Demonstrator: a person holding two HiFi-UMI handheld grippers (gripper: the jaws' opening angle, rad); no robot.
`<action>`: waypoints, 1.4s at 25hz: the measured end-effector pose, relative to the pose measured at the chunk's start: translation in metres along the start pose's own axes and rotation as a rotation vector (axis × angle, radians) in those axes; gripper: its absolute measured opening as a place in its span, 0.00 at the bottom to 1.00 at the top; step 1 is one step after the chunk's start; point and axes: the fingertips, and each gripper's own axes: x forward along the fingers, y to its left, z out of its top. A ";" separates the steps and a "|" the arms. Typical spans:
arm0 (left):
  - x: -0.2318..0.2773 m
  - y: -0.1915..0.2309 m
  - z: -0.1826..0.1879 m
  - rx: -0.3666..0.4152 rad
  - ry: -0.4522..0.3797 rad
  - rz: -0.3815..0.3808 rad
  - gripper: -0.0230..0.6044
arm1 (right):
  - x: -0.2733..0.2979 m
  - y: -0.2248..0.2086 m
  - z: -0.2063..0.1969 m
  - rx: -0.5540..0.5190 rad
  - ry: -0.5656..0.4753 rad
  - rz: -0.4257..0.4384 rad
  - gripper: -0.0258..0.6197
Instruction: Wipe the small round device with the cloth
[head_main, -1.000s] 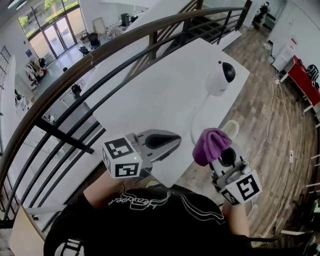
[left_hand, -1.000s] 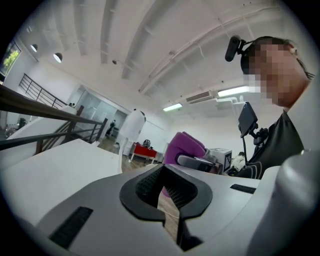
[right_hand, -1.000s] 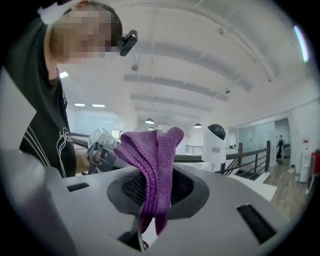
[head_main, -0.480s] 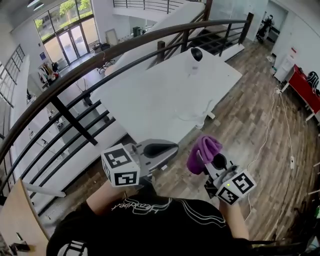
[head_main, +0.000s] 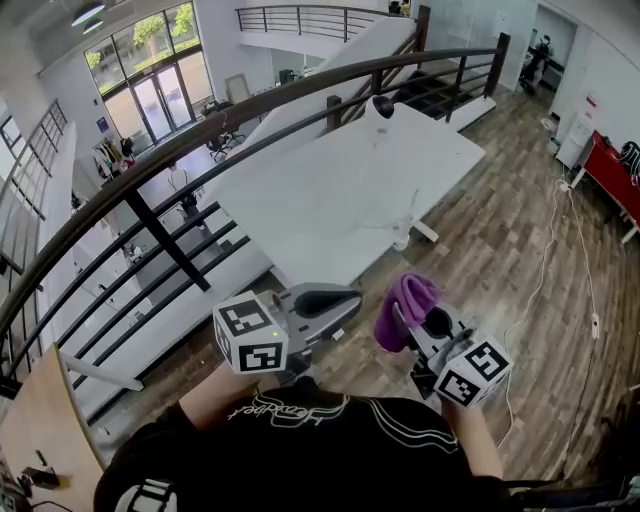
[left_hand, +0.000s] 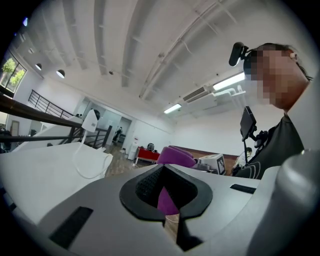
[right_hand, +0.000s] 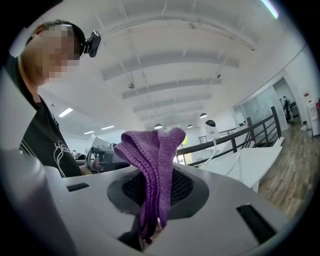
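Room: wooden floor (head_main: 500, 230) and a dark curved railing (head_main: 200, 135) are bordering one white table (head_main: 330, 200) on an upper level.
Device: one small round white device (head_main: 380, 108) with a black face is standing at the table's far end, well apart from both claws.
Cloth: one purple cloth (head_main: 405, 305) is hanging bunched from the right claw.
Right claw (head_main: 408, 325): is pinching the cloth tight between its jaws, over the floor off the table's near edge.
Left claw (head_main: 338, 300): is pressing its jaws together with nothing between them, just beside the right claw.
Cable: one white cable (left_hand: 85, 165) is looping from the device across the table.
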 end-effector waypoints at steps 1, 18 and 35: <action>-0.001 -0.001 0.002 0.005 -0.003 0.008 0.05 | -0.002 0.002 0.001 0.002 0.002 -0.002 0.13; -0.011 -0.032 -0.001 0.108 0.016 0.050 0.05 | -0.023 0.021 -0.006 -0.089 0.047 -0.029 0.13; -0.004 -0.062 -0.011 0.131 0.018 0.055 0.05 | -0.044 0.034 -0.003 -0.112 0.036 -0.006 0.13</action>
